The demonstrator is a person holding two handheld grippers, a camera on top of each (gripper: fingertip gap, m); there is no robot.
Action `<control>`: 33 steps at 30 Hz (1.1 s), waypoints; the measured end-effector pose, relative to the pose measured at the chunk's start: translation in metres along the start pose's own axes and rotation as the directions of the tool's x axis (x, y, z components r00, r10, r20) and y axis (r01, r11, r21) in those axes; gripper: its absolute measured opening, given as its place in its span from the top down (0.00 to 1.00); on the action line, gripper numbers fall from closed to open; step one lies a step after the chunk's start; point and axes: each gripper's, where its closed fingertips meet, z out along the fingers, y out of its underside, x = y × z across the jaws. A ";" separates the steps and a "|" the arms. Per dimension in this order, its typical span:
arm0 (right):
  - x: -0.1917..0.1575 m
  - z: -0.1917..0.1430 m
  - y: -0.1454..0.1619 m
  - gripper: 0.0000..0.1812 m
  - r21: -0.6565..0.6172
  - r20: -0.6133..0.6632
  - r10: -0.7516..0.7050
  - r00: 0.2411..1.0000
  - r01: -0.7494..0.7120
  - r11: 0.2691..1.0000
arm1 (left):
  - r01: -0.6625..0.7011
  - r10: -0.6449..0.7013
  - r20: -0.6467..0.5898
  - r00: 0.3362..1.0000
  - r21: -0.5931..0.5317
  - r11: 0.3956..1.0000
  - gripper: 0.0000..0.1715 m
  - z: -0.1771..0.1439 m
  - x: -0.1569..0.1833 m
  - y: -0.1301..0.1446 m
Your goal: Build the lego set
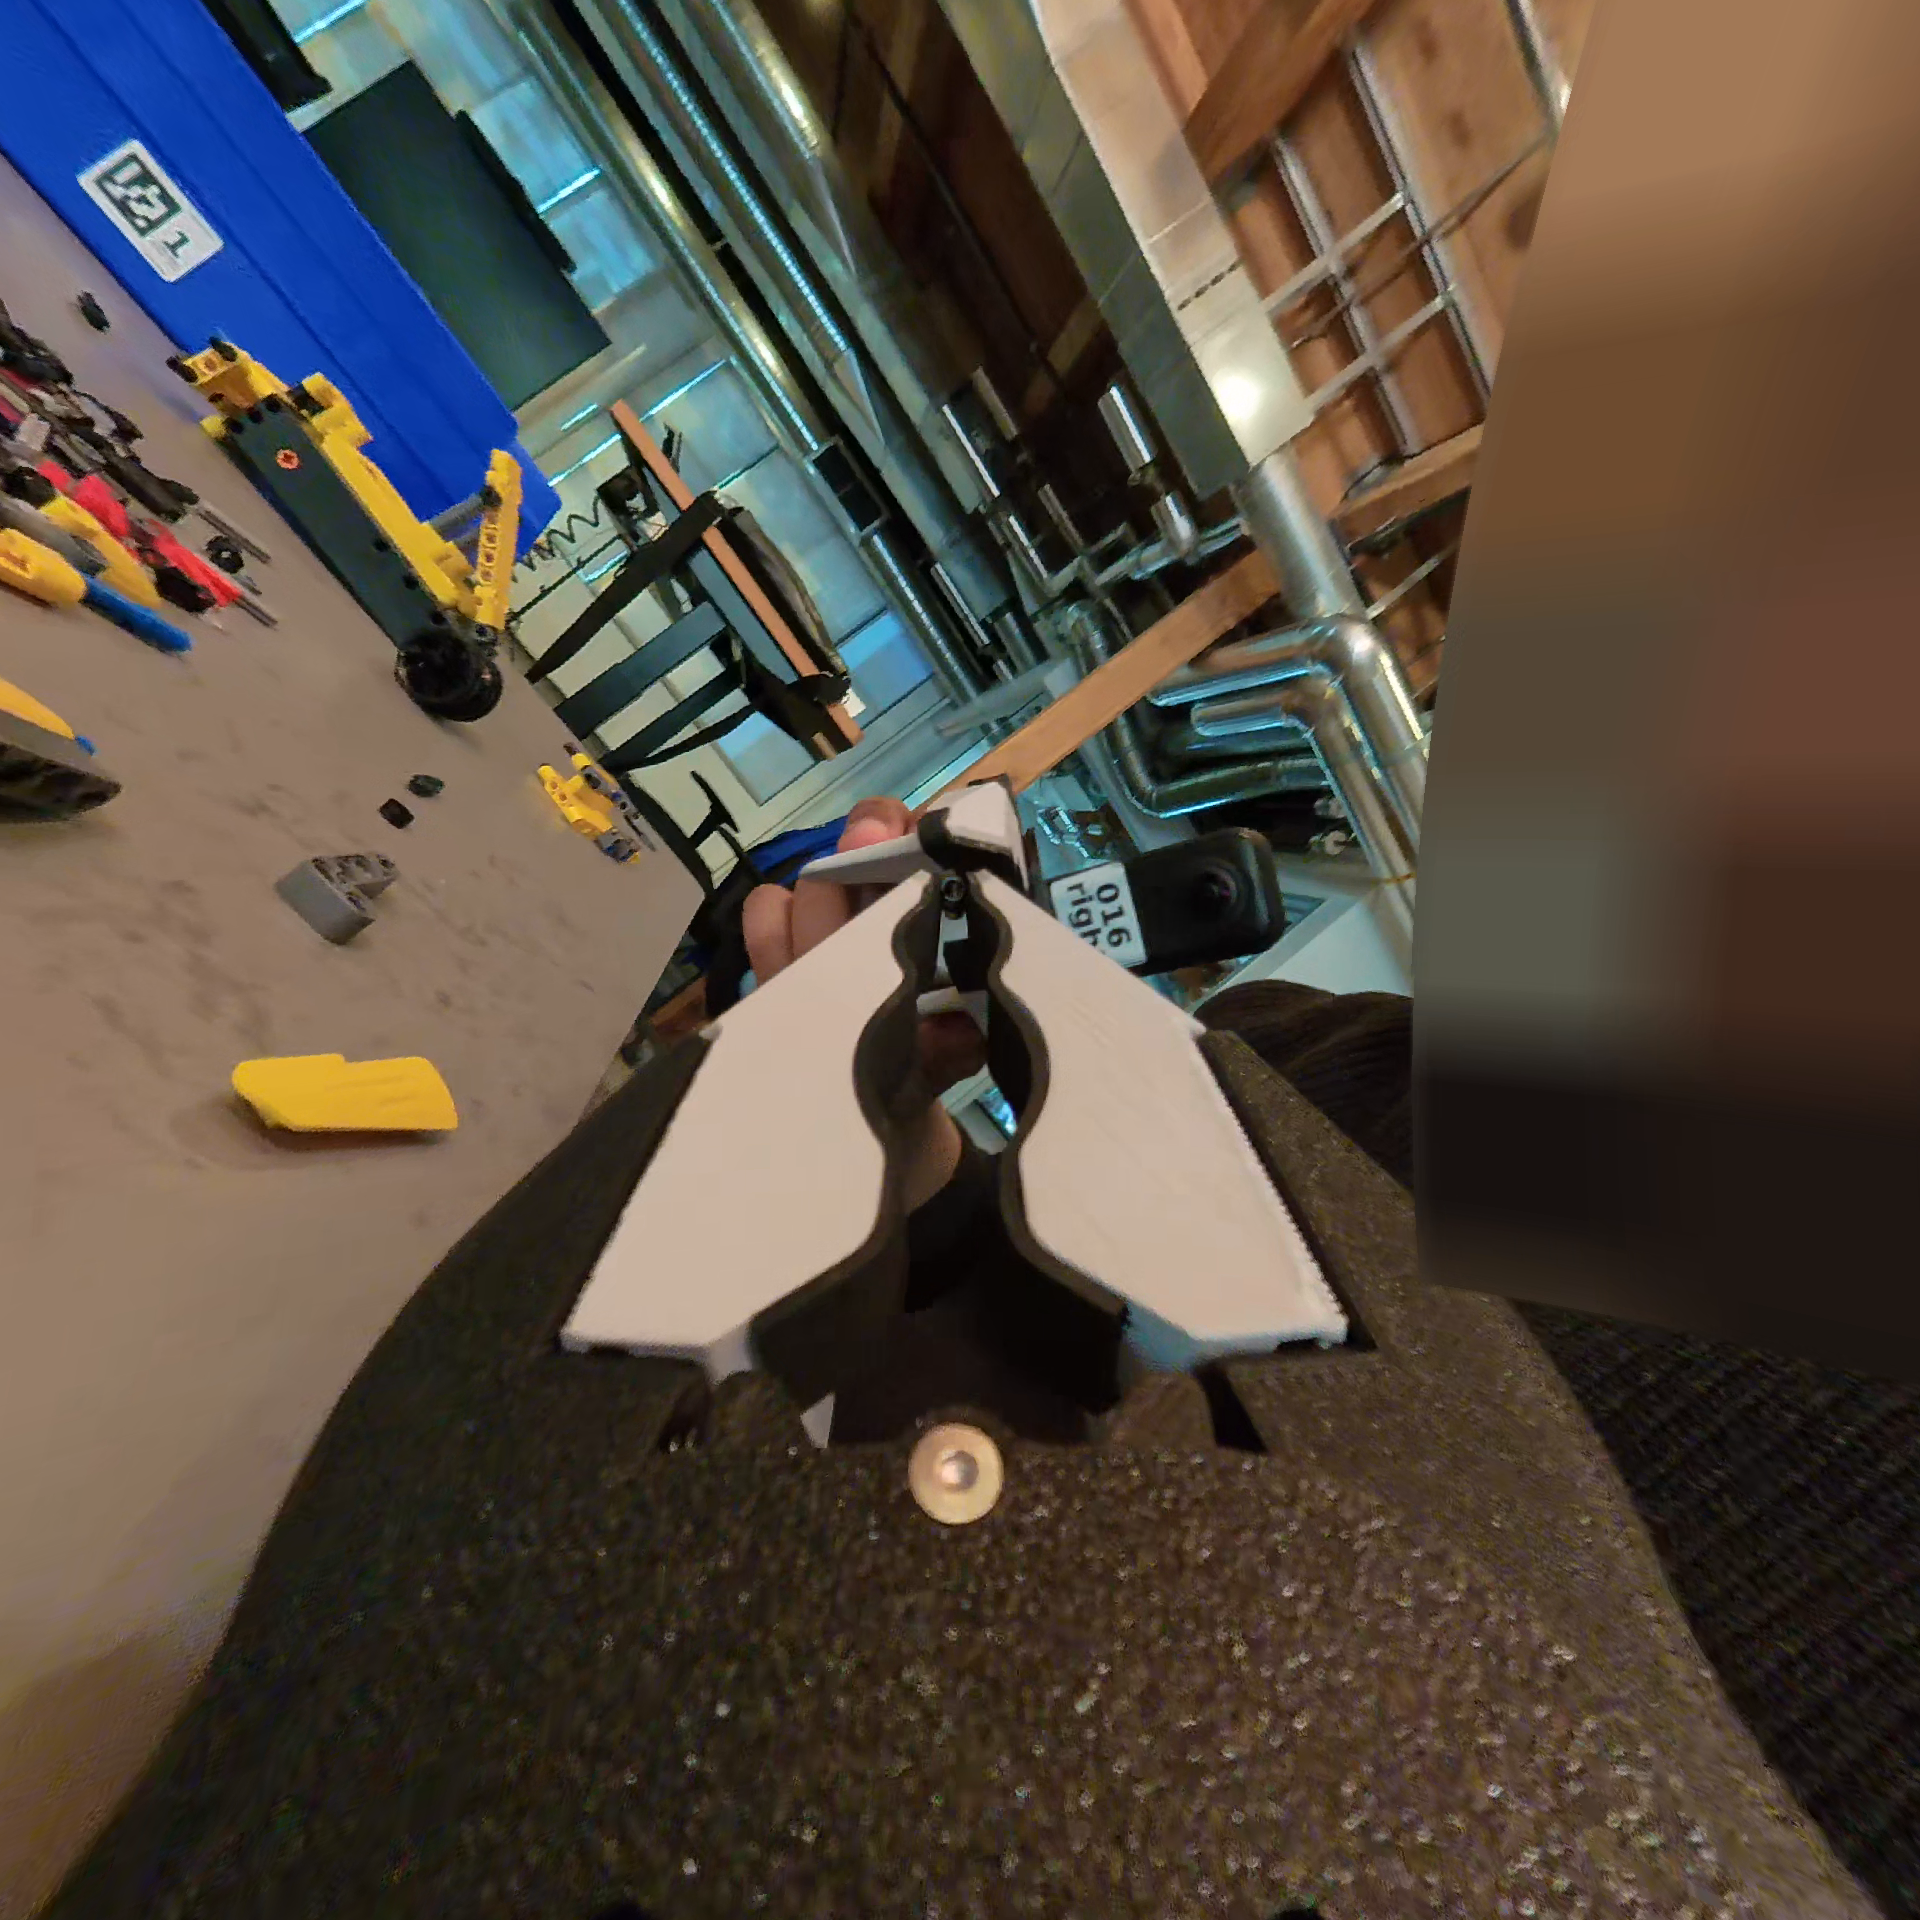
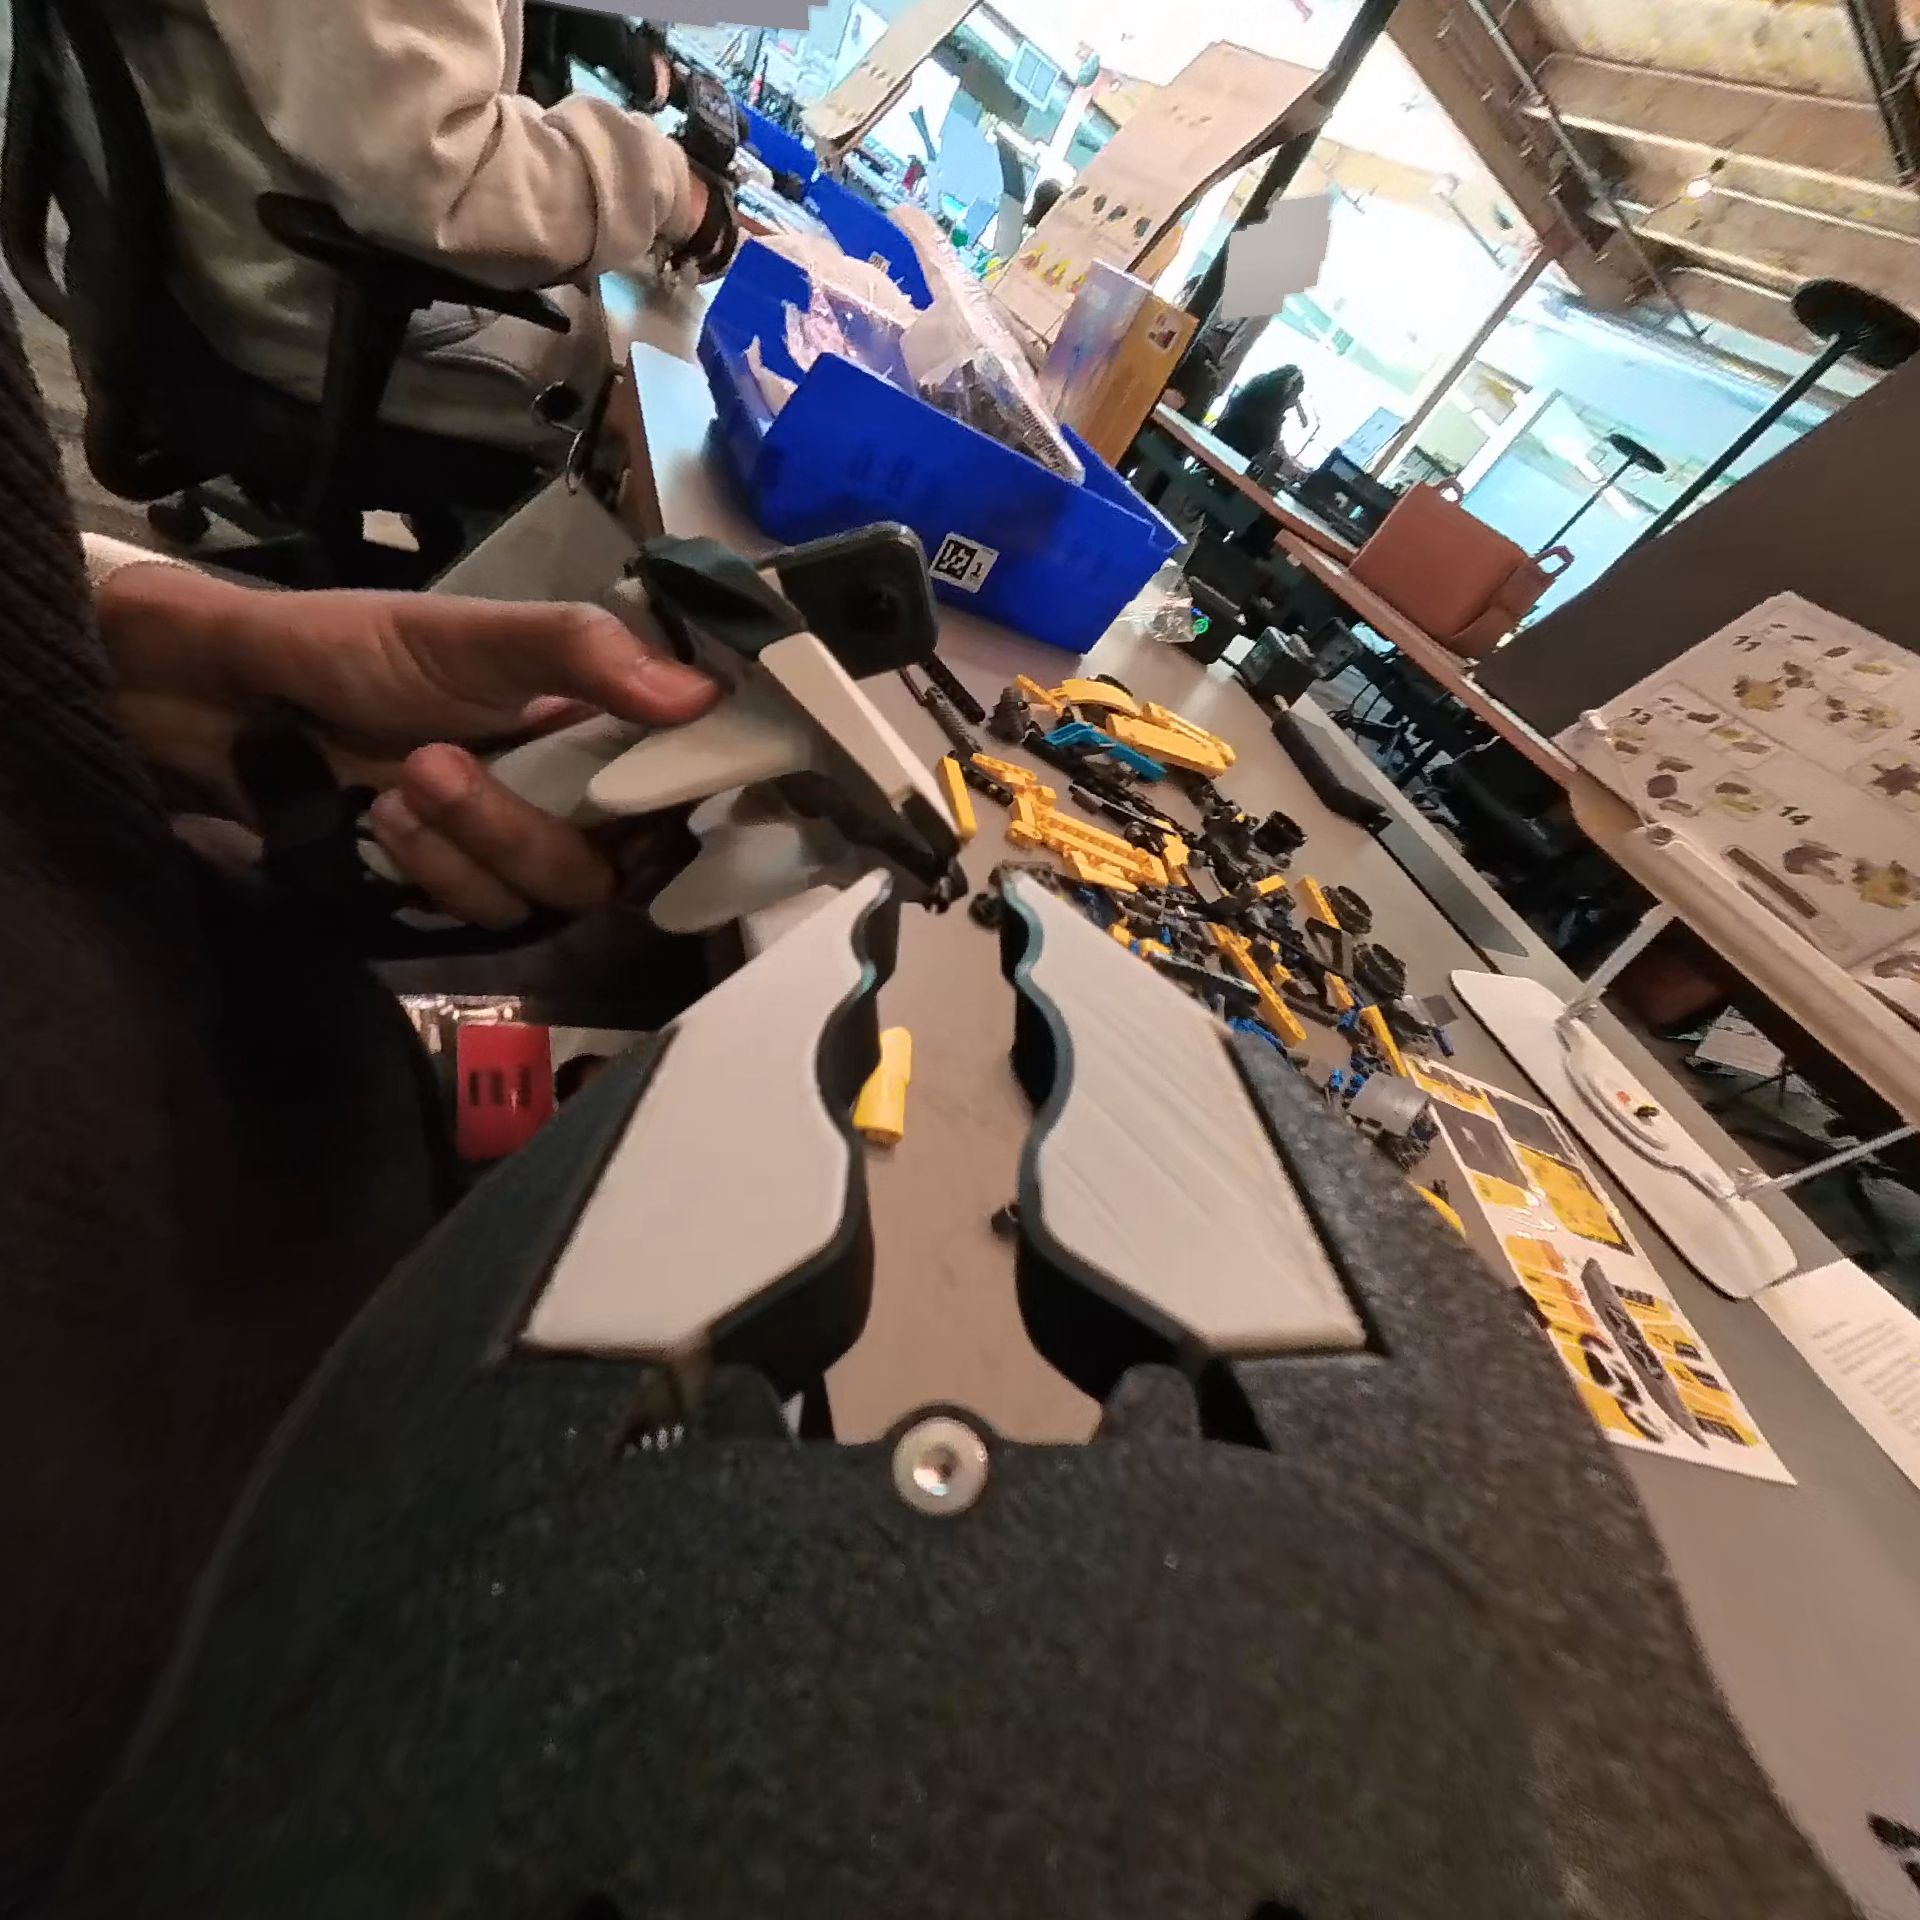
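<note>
My left gripper is shut on a small black pin, held in the air off the table's edge. In the right wrist view the left gripper comes in from the left, held by a hand, with the black pin at its tips. My right gripper is open, its two fingertips either side of that pin and close to it. In the left wrist view the right gripper shows just beyond my left tips. A small yellow piece lies on the table below the right gripper.
A pile of yellow, black and blue building parts lies ahead, with a blue bin behind. A yellow-and-grey built model, a yellow panel and a grey piece sit on the table. An open instruction booklet on a stand and a leaflet are at right. My two grippers' fingertips are within a few centimetres of each other. Both grippers' tips are roughly 12 cm from the grey piece.
</note>
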 end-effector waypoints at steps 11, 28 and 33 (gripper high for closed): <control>0.000 0.008 -0.011 0.97 0.115 -0.042 0.076 0.996 -0.071 0.991 | 0.026 -0.023 -0.076 0.997 0.029 0.999 0.98 -0.004 0.010 -0.005; -0.002 0.007 -0.010 0.98 0.141 0.035 0.175 0.984 -0.178 0.974 | 0.034 -0.031 -0.081 0.996 0.026 0.999 0.98 -0.004 0.007 -0.005; -0.002 0.007 -0.010 0.98 0.114 0.068 0.222 0.973 -0.229 0.967 | 0.029 -0.026 -0.076 0.997 0.028 0.999 0.98 -0.004 0.007 -0.005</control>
